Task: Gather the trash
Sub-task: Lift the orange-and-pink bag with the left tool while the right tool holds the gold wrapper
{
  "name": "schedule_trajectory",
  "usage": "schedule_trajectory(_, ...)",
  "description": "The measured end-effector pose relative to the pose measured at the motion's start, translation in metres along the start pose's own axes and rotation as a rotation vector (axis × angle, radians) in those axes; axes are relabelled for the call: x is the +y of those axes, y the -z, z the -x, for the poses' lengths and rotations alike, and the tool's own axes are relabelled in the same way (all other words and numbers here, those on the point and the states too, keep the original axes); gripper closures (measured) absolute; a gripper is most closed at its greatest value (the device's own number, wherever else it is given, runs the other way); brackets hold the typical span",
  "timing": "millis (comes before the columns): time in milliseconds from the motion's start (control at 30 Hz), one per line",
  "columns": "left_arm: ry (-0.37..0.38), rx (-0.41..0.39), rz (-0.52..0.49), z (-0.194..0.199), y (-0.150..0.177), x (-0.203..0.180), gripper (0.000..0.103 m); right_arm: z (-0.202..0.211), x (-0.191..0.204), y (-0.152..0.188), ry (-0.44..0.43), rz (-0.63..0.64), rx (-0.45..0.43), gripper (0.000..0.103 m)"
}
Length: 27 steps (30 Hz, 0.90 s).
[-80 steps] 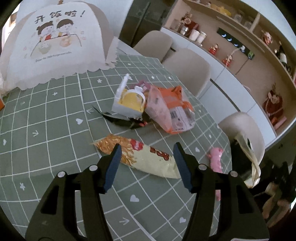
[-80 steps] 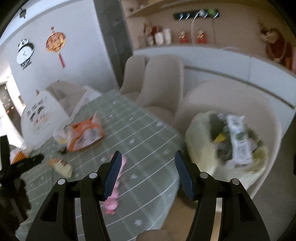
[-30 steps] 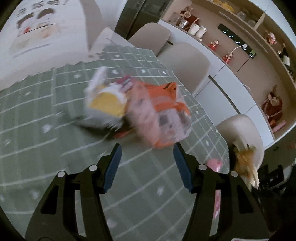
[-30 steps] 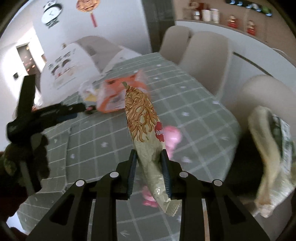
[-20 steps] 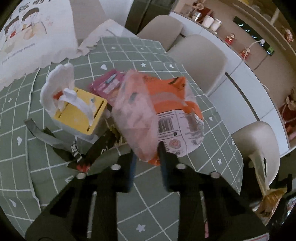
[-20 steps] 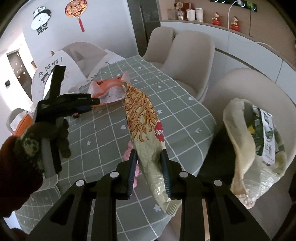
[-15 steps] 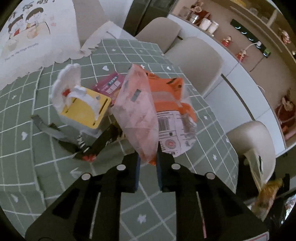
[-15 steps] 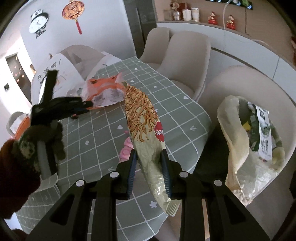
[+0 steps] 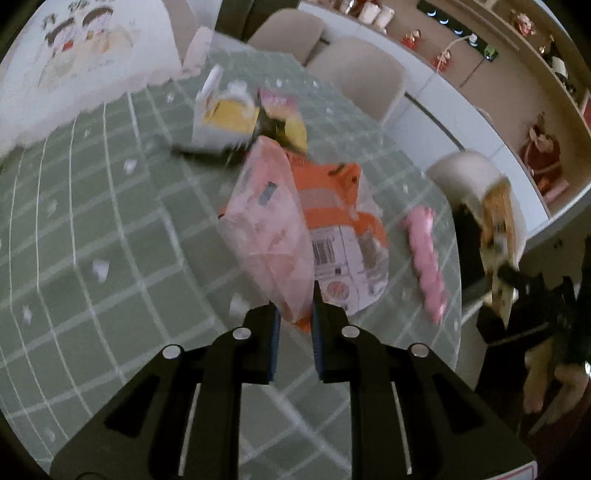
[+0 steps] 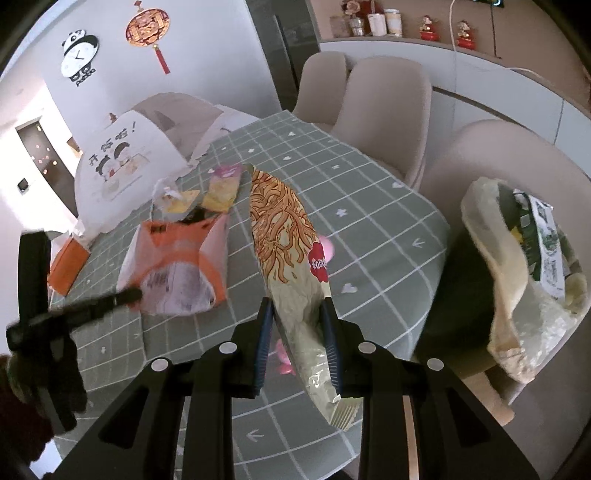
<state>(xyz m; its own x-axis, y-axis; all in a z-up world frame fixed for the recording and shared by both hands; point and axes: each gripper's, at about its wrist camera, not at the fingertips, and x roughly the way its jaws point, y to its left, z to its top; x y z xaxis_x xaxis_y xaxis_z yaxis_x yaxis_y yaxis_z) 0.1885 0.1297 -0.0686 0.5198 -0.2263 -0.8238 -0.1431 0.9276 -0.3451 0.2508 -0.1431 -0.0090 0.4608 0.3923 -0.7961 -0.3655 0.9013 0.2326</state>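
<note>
Above the green-checked counter (image 10: 369, 206), the right hand-held gripper (image 10: 297, 334) clamps a noodle packet (image 10: 288, 251); the left hand-held gripper (image 9: 294, 325) pinches an orange-and-pink wrapper (image 9: 295, 229), the trash bag (image 10: 517, 295) beside the counter.

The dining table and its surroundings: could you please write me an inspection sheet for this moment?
Surface: green grid tablecloth.
Job's things: noodle packet in right hand-held gripper; orange-and-pink wrapper in left hand-held gripper; trash bag open on a chair.
Clutter: pink wrapper, yellow-topped box, orange box, food cover.
Grippers: both shut on wrappers.
Cables: white cord at the counter.
Surroundings: beige chairs, panda clock.
</note>
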Motion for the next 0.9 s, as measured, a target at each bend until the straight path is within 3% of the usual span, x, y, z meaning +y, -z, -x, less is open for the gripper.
schedule_trajectory(67, 0.02, 0.008, 0.004, 0.002, 0.011, 0.006, 0.086, -0.001, 0.007, 0.002, -0.008, 0.008, 0.007, 0.077)
schedule_trajectory(200, 0.04, -0.016, 0.052, 0.007, 0.016, 0.018, 0.058, -0.001, 0.018, 0.006, -0.015, 0.023, 0.012, 0.077)
schedule_trajectory(367, -0.004, -0.058, 0.071, 0.003, 0.003, 0.023, 0.053, 0.0, 0.024, 0.011, -0.02, 0.027, 0.016, 0.077)
schedule_trajectory(600, -0.121, -0.066, 0.117, -0.014, -0.019, 0.035, 0.053, 0.004, 0.019, 0.025, -0.014, 0.024, 0.039, 0.076)
schedule_trajectory(700, -0.036, -0.049, 0.091, -0.007, -0.017, 0.035, 0.05, 0.007, 0.014, 0.031, -0.004, 0.021, 0.043, 0.076)
schedule_trajectory(767, 0.092, -0.061, 0.053, 0.004, -0.014, 0.036, 0.045, 0.008, 0.01, 0.034, 0.003, 0.008, 0.041, 0.076)
schedule_trajectory(833, 0.104, -0.096, 0.026, 0.016, -0.012, 0.038, 0.042, 0.009, 0.004, 0.038, 0.004, -0.021, 0.04, 0.076)
schedule_trajectory(900, 0.062, -0.142, 0.012, 0.025, -0.015, 0.042, 0.04, 0.008, -0.001, 0.04, 0.006, -0.043, 0.04, 0.076)
